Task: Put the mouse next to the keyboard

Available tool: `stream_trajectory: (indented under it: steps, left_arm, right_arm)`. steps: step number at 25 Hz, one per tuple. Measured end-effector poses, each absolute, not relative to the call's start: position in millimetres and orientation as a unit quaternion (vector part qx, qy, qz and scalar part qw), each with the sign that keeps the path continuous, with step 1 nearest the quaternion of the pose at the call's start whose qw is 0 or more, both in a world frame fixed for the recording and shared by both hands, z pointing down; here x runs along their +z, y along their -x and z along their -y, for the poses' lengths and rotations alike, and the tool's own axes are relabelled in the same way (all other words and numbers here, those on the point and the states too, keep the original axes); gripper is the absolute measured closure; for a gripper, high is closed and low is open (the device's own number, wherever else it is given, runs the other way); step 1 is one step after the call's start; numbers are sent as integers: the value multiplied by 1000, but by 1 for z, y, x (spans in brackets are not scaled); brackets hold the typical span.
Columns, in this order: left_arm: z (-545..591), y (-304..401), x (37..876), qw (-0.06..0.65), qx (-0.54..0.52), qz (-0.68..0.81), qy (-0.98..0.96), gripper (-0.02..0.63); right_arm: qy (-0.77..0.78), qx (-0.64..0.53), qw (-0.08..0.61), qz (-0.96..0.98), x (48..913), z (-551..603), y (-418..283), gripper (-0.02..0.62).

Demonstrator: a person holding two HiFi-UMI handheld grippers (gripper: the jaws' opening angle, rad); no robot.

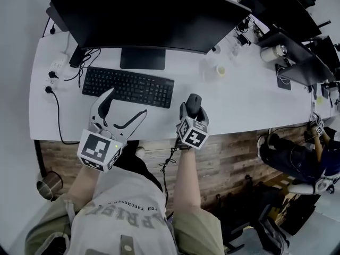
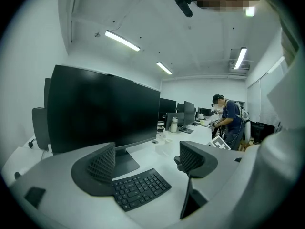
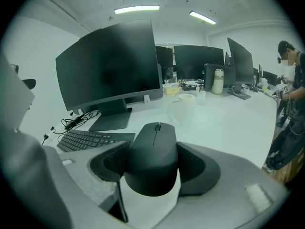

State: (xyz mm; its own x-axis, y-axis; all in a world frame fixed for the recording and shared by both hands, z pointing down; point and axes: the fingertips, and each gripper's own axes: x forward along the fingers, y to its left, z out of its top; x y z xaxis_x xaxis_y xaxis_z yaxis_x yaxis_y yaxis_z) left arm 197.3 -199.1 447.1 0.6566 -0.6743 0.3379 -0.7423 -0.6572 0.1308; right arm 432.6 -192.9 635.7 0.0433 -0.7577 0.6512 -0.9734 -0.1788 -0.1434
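The black mouse (image 1: 194, 102) (image 3: 155, 156) sits between the jaws of my right gripper (image 1: 194, 109) (image 3: 155, 165), both pads against its sides, over the white desk (image 1: 239, 105) to the right of the keyboard. The black keyboard (image 1: 128, 86) (image 2: 140, 189) (image 3: 88, 140) lies in front of the monitor stand. About a hand's width separates the mouse from the keyboard's right end. My left gripper (image 1: 127, 101) (image 2: 147, 161) stands open with nothing in it, over the keyboard's near edge.
A large dark monitor (image 1: 143, 15) (image 2: 102, 111) stands behind the keyboard. A power strip (image 1: 56, 65) with cables lies at the desk's left end. A small roll (image 1: 220, 69) sits to the right of the monitor stand. A person (image 2: 231, 120) stands farther along the desk row.
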Motion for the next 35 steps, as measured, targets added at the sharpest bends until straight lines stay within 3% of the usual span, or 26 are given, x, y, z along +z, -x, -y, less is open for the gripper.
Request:
stream_trajectory:
  steps: [24,30,35]
  left_arm:
    - [283,-220,493,179,173,366,-896,202]
    - [291,-218,497,181,174,369,-895,202]
    - [288,-212,500,182,176,376,-891,202]
  right_arm:
    - [-654,365,276,602,728,249,-448,284]
    - [-640,372,281,610,730,252,-446,281]
    - [-651,359,257,617,717,254,-449,241]
